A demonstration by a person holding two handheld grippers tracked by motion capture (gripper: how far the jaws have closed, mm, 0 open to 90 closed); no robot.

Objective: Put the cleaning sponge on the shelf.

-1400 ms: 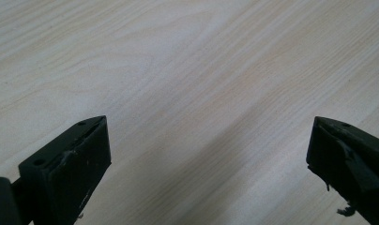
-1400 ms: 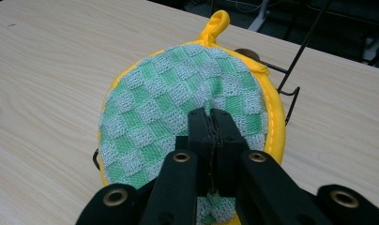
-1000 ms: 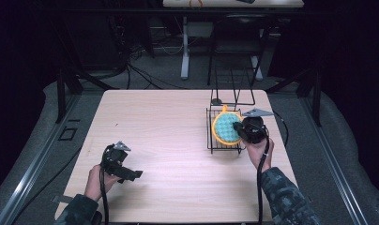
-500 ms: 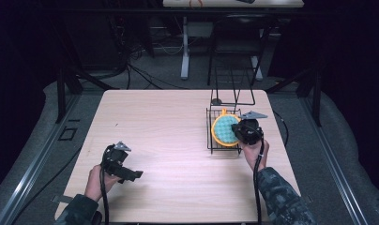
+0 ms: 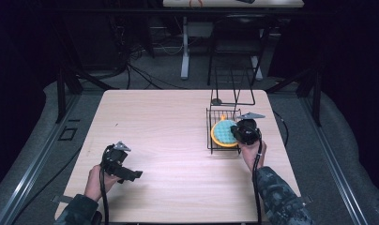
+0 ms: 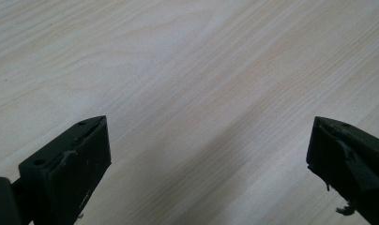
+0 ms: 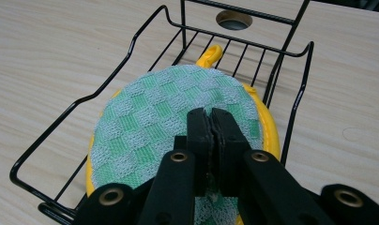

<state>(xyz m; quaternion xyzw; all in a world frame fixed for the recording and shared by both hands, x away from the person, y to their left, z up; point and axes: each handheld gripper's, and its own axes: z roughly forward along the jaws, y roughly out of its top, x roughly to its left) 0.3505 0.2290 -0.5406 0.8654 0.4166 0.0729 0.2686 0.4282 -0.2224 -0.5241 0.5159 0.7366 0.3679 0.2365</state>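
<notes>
The right gripper (image 5: 238,132) sits over the near right part of the worktop (image 5: 169,126), above a black wire basket (image 5: 210,123). In the right gripper view its two black fingers (image 7: 199,136) are pressed together and pinch the cloth of a round pot holder (image 7: 145,126), a green and white checked pad with a yellow rim and a yellow loop at its far edge. The pot holder lies inside the basket, tilted, its near edge up by the gripper and its far edge with the loop down toward the bars of the basket floor. In the high view the pad (image 5: 223,131) fills most of the basket, just left of the right hand (image 5: 253,151).

A tall wire frame rises from the far side of the basket, with a round foot resting on the worktop beyond it.

The left gripper (image 5: 133,176) is held low over the near left part of the worktop, well apart from the basket. In the left gripper view its fingers (image 6: 70,164) stand wide apart with bare pale wood between them.
</notes>
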